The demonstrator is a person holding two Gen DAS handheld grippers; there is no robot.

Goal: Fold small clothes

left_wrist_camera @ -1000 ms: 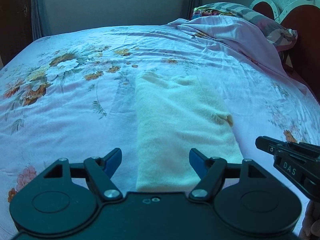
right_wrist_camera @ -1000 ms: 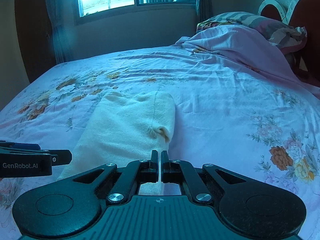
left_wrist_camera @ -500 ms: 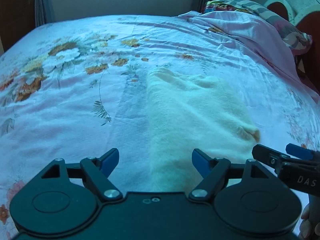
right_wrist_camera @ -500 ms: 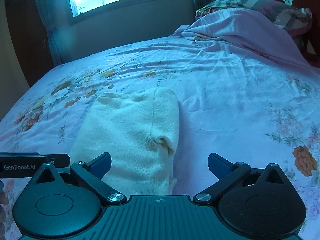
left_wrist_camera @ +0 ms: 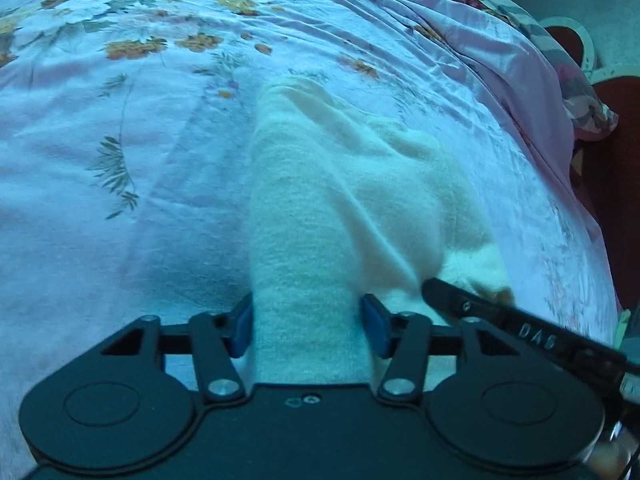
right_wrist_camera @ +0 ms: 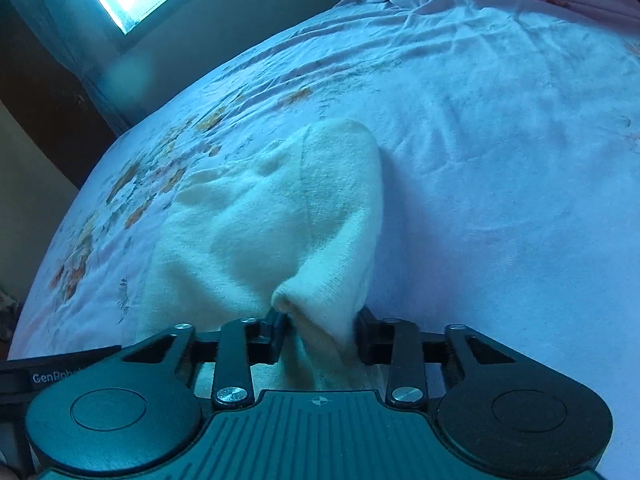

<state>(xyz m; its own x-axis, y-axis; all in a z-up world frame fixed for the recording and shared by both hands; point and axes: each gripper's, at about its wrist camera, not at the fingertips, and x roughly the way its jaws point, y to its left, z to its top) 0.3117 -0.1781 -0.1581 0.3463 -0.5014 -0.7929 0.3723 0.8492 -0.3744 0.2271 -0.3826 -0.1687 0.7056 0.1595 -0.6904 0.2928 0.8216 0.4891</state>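
Two grippers work one cream garment [left_wrist_camera: 344,200]. The left gripper [left_wrist_camera: 308,330] is closing, blue pads touching the near left end of the cloth; the right gripper [right_wrist_camera: 320,338] is closing on the bunched near right corner. The fuzzy folded garment lies lengthwise on the floral bedsheet [left_wrist_camera: 120,160], wrinkled, with one pillow [left_wrist_camera: 560,64] beyond it.

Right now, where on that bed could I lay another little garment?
The flowered sheet lies bare left of the cream garment, and again to its right up to the heaped cover. The near end is crowded: both grippers are closing on the garment.
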